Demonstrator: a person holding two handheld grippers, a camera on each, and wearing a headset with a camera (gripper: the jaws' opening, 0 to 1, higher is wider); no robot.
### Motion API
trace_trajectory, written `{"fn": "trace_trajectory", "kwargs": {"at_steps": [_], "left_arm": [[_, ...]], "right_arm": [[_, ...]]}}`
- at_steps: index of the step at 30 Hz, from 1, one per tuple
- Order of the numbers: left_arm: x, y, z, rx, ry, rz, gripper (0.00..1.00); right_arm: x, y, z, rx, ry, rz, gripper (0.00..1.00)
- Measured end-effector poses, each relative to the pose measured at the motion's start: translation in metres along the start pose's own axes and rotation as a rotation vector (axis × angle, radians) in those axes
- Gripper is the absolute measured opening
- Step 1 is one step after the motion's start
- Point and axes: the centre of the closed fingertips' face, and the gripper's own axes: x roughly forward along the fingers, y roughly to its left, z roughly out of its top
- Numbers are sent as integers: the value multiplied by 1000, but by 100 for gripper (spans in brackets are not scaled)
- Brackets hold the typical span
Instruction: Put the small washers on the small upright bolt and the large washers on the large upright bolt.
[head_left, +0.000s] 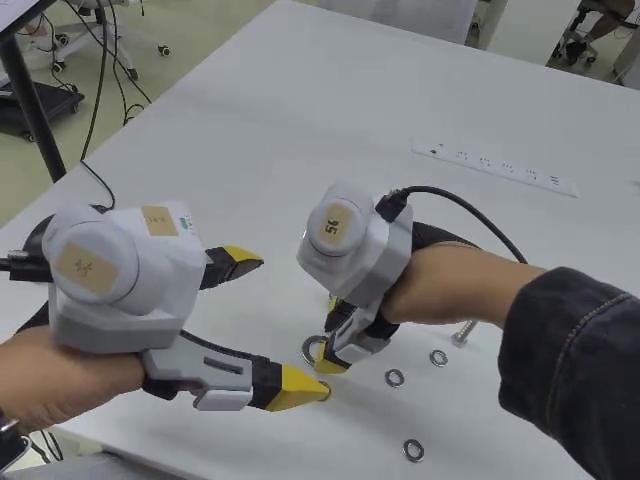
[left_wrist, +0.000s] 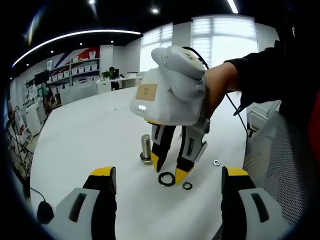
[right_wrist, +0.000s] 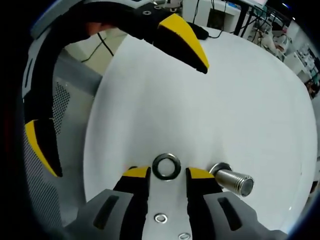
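One large washer (right_wrist: 166, 166) lies beside the large bolt (right_wrist: 232, 180), straddled by the right gripper (right_wrist: 168, 173), jaws narrowly parted, apparently poised to pinch it. Left gripper (head_left: 280, 322) gapes empty near the tabletop's (head_left: 300, 120) near edge.

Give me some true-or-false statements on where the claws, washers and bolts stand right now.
1. The right claw is open, with its tips either side of the large washer. True.
2. The large washer is already on the large bolt. False: it lies flat on the table beside the bolt.
3. The left claw grips a small washer. False: it is open and holds nothing.
4. Small washers lie loose on the table. True.
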Motion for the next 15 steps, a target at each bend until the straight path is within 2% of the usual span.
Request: {"fn": "trace_trajectory", "kwargs": {"at_steps": [15], "left_arm": [[2, 1, 0, -1, 4, -4, 86]], "right_arm": [[1, -1, -1, -57, 36, -31, 27]]}}
